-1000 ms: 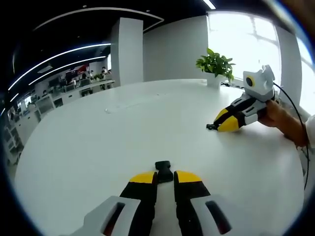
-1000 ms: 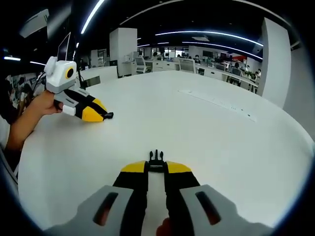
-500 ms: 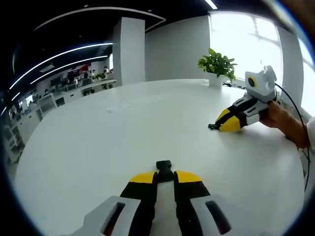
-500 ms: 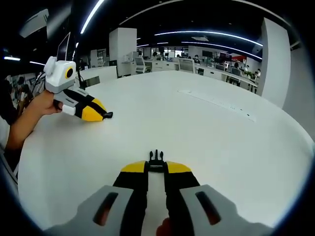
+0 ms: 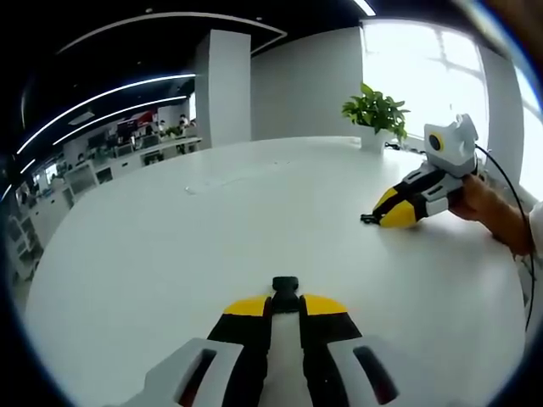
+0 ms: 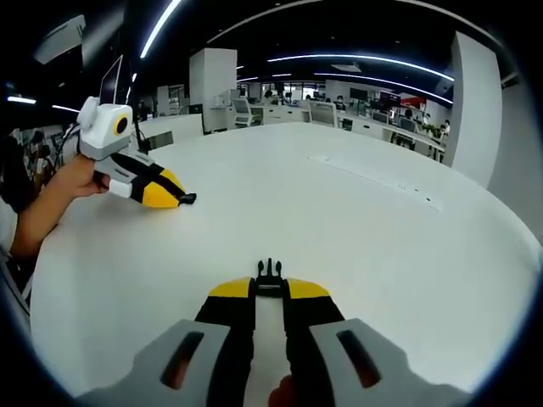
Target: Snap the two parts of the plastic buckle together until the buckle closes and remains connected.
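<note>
In the left gripper view my left gripper (image 5: 285, 303) is shut on a black socket half of the buckle (image 5: 285, 292), which pokes out past the yellow tips just above the white table (image 5: 187, 246). My right gripper (image 6: 269, 289) is shut on the black pronged half of the buckle (image 6: 269, 275); its prongs point away over the table. Each gripper also shows in the other's view: the right gripper (image 5: 371, 218) at the right, the left gripper (image 6: 185, 199) at the upper left, each held by a hand. The two halves are well apart.
A potted green plant (image 5: 374, 113) stands at the table's far edge by a bright window. A long flat strip (image 6: 373, 179) lies in the tabletop. Office desks and chairs (image 6: 288, 108) with people stand beyond the table. A white pillar (image 5: 222, 85) rises behind.
Almost nothing has changed. The left gripper view has shifted very slightly, and both grippers keep their holds on the buckle halves.
</note>
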### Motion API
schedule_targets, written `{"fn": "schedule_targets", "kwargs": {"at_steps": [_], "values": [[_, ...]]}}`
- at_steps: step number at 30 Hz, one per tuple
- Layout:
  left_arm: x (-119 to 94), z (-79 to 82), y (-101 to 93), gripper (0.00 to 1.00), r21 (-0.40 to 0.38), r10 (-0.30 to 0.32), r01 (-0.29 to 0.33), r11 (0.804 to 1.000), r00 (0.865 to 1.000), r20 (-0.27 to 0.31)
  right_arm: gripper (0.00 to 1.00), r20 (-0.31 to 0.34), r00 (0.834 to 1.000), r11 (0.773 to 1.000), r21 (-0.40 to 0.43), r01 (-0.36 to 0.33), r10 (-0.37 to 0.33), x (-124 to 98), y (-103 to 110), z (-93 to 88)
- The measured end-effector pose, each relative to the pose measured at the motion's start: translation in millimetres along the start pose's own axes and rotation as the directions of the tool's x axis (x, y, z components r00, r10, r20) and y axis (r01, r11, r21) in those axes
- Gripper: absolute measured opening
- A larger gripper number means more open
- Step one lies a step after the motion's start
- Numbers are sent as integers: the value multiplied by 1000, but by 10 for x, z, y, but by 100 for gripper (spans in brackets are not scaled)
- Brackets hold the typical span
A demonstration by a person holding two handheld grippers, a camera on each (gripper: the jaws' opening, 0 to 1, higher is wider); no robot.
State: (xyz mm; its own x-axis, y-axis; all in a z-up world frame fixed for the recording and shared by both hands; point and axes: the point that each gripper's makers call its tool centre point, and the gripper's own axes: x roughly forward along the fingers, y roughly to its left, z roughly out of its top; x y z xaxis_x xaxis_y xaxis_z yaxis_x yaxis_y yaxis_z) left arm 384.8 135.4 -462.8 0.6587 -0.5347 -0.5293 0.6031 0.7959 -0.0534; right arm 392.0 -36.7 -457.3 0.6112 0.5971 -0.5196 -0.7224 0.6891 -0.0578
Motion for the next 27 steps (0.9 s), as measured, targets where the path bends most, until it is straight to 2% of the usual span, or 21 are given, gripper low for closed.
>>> {"fn": "schedule_targets", "kwargs": {"at_steps": [11,14,27], "values": [[28,20,9,12,23,6,-6,1000,1000,5,13,3,1000,1000,-18,-3,3,-17,12,-2],[44,33,-55,12,3,-35,35,999,999,15,13,3,1000,1000,-19,-5,5,-18,7,-3],[31,95,-117,12,33,-46,45,998,998,34,13,18,1000,1000,3,-3,3,-78,-82,28]]}}
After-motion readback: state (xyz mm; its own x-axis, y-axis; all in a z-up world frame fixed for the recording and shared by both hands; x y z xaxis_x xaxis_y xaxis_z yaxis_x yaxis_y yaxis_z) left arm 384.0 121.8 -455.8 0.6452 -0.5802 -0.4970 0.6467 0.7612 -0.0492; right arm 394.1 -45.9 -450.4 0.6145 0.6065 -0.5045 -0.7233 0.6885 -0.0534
